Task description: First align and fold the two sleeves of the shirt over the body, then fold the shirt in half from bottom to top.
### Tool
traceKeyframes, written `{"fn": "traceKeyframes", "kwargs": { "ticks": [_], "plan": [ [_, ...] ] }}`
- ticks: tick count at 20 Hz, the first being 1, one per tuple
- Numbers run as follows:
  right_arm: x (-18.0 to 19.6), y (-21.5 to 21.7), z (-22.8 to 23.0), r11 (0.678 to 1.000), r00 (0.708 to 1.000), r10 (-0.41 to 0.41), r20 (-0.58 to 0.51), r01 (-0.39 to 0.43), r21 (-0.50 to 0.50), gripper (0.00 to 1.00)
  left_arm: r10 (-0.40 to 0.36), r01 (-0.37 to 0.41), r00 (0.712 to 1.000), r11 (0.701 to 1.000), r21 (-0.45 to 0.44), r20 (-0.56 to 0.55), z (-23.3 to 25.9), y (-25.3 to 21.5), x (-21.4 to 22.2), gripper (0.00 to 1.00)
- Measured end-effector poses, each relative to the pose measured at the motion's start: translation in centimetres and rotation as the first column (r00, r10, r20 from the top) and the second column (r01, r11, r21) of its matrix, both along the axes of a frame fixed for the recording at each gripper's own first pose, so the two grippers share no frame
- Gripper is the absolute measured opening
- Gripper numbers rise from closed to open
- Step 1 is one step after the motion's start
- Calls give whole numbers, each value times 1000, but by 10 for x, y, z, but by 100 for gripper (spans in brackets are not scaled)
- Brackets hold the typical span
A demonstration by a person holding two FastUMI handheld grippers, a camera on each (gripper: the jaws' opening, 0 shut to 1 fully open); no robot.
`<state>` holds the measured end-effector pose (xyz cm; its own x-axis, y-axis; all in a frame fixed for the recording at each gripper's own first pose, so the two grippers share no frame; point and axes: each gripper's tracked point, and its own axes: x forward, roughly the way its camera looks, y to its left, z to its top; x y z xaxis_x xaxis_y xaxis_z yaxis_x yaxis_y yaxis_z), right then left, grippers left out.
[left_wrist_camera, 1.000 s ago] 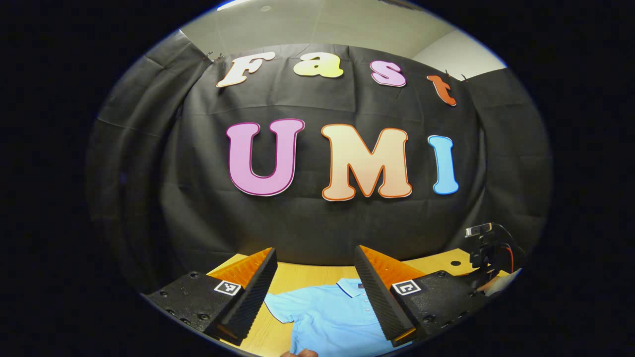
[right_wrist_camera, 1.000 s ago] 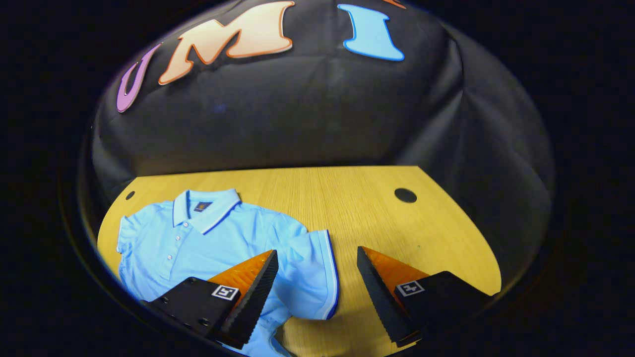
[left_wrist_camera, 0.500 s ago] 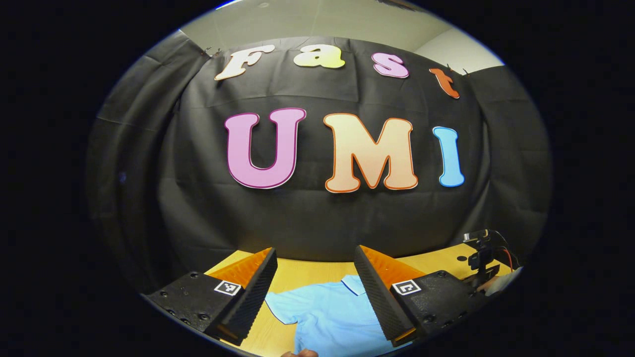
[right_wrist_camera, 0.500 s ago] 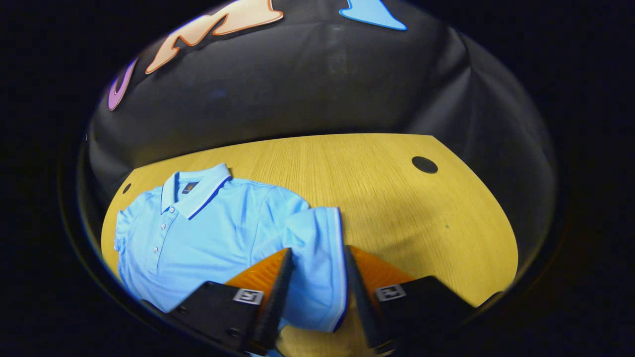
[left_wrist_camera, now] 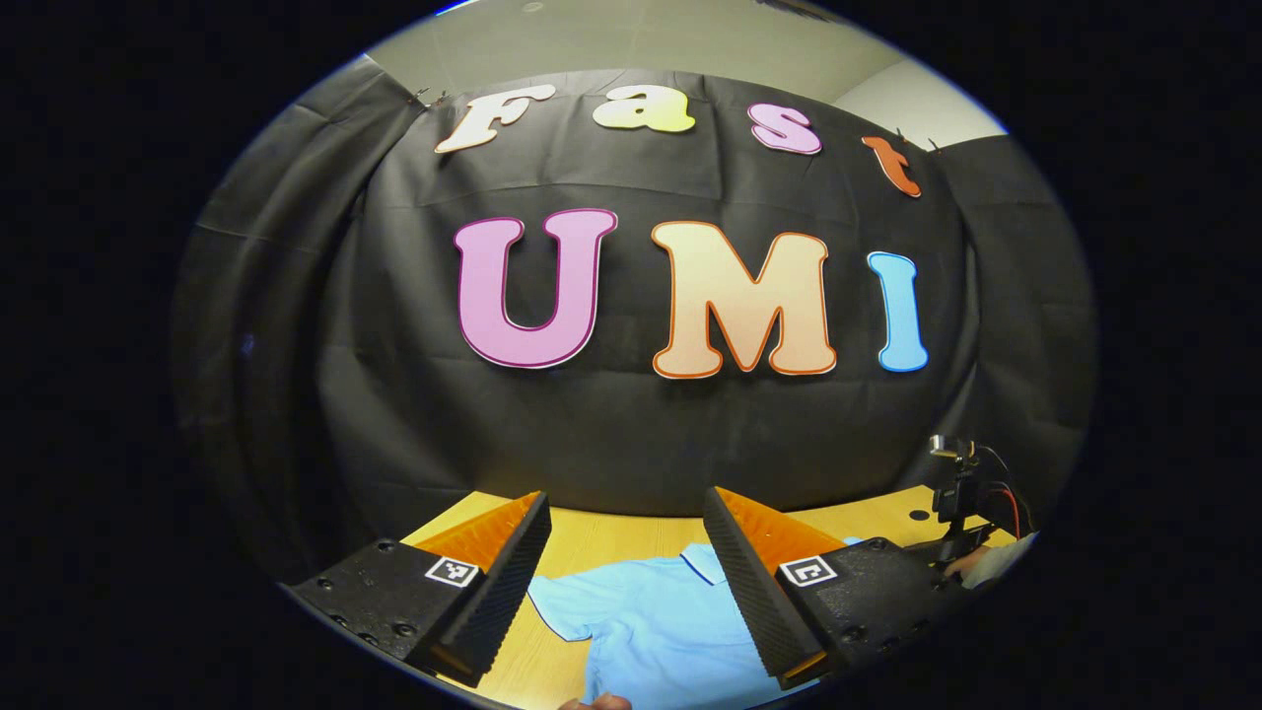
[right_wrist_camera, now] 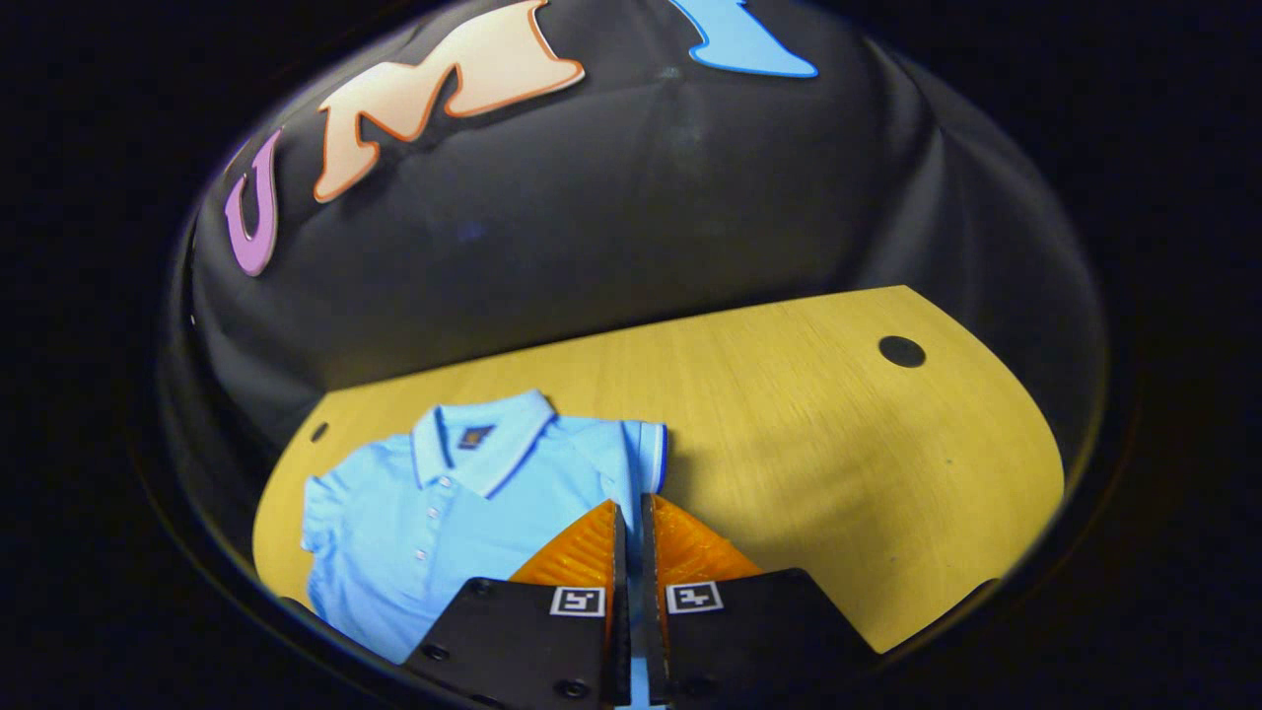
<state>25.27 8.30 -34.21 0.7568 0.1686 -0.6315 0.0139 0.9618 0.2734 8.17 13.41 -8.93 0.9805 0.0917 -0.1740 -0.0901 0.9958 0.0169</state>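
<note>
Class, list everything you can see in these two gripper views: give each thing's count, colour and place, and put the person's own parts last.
shirt: 1, light blue, flat on the table's left part
table: 1, yellow wood, under the shirt
holes: 2, dark, at the table's far corners
cloth: 1, black, behind the table
left claw: 1, open, above the shirt
right claw: 1, shut on the shirt's sleeve
hand: 1, on the right claw's handle

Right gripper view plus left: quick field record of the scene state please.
garment: light blue polo shirt, lying front up on the wooden table
right gripper: shut on the shirt's sleeve, cloth pinched between both fingers
left gripper: open, above the table, holding nothing
far sleeve: flat, unfolded
collar: toward the booth wall
task stage: first sleeve fold starting
</note>
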Motion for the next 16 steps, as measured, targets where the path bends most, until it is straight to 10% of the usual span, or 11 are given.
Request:
{"fn": "traceKeyframes", "kwargs": {
  "ticks": [8, 12, 13, 16],
  "plan": [
    [-22, 82, -25, 974, 994, 46, -101, -22, 223, 8, 53, -55, 997, 998, -31, -57, -22, 22, -3, 95],
    [-19, 74, -12, 980, 998, 50, -49, -39, 196, 62, 101, -105, 990, 994, -38, -95, -47, 43, 2, 95],
    [-19, 69, -5, 982, 998, 53, -32, -46, 184, 90, 111, -115, 988, 993, -37, -104, -54, 49, 6, 95],
    [-23, 57, 9, 988, 997, 71, 6, -71, 141, 98, 126, -132, 982, 991, -34, -142, -83, 59, 21, 94]
  ]
}}
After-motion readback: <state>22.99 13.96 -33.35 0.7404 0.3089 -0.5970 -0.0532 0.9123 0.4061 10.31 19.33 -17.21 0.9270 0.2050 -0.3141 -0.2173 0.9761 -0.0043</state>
